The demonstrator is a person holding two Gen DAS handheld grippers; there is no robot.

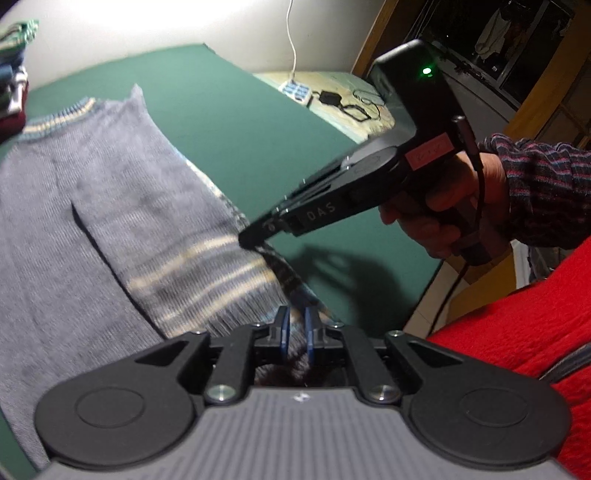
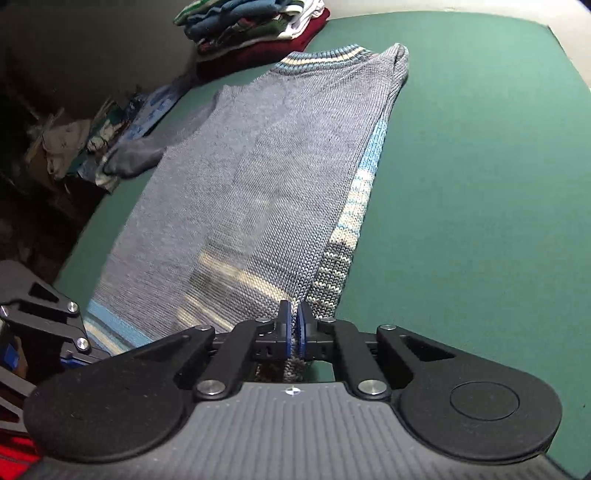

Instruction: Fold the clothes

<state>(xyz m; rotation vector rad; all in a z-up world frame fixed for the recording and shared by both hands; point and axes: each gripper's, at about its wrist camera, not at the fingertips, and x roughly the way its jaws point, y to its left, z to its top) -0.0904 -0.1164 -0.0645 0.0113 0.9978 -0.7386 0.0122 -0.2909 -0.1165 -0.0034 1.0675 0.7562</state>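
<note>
A grey knit sweater (image 1: 110,206) with cream and blue stripes at its hem and collar lies lengthwise on the green table (image 1: 229,122); it also shows in the right wrist view (image 2: 258,177). My left gripper (image 1: 296,325) is shut on the striped hem. My right gripper (image 2: 294,325) is shut on the hem edge, and appears in the left wrist view (image 1: 251,240) pinching the hem's right corner. One sleeve (image 2: 147,147) hangs off the table's left edge.
A pile of folded clothes (image 2: 258,26) sits at the table's far end. Loose clothes (image 2: 92,144) lie below the table's left side. A power strip and cables (image 1: 325,98) lie beyond the table. A red garment (image 1: 517,350) is at the right.
</note>
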